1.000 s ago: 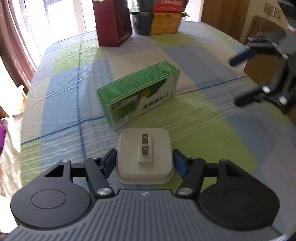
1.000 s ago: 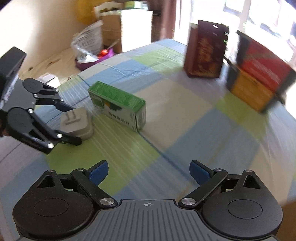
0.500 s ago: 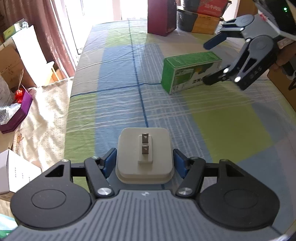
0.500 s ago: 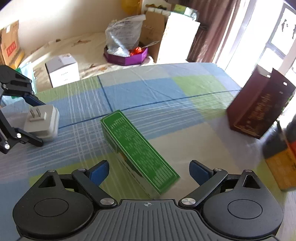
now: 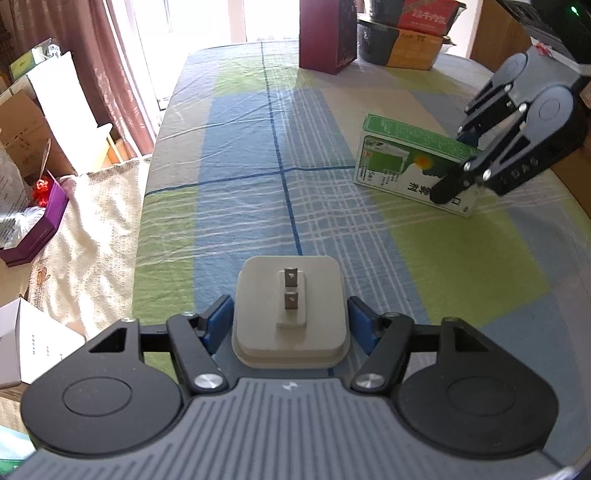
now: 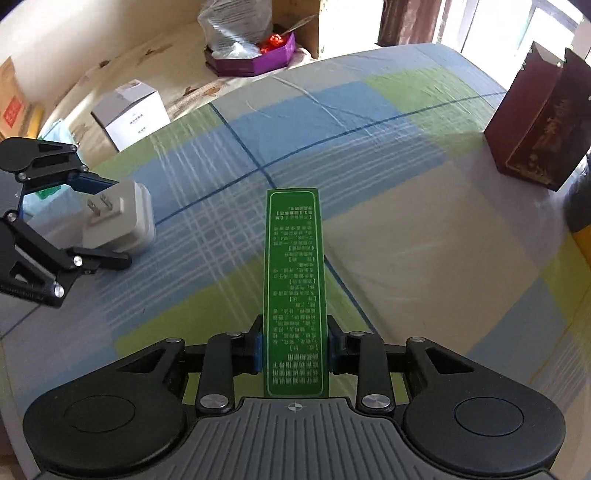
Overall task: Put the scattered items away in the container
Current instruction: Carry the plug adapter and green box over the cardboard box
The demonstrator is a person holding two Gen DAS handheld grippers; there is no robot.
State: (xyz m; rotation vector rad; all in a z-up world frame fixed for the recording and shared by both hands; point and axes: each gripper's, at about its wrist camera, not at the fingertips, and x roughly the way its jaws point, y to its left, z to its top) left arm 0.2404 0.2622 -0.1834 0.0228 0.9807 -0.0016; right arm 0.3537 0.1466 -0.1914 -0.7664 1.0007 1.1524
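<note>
A white plug adapter [image 5: 290, 314], prongs facing forward, sits between the blue pads of my left gripper [image 5: 290, 325], which is shut on it just above the checked tablecloth. In the right wrist view, the long green box [image 6: 293, 280] runs forward between the fingers of my right gripper [image 6: 294, 347], which is shut on its sides. The left wrist view shows the green box [image 5: 406, 162] on the cloth with my right gripper [image 5: 461, 170] clamped on its near end. A dark container [image 5: 373, 40] with red and yellow boxes in it stands at the table's far end.
A tall maroon box [image 5: 327, 33] stands next to the container, also visible as the maroon box [image 6: 535, 140]. Beyond the table's left edge lie a white carton [image 6: 129, 114], a purple tray [image 6: 255, 59] and cardboard boxes. The tablecloth [image 5: 258, 166] stretches between the grippers.
My right gripper came down over the green box and shut on it. My left gripper kept hold of the adapter and drifted back and to the left.
</note>
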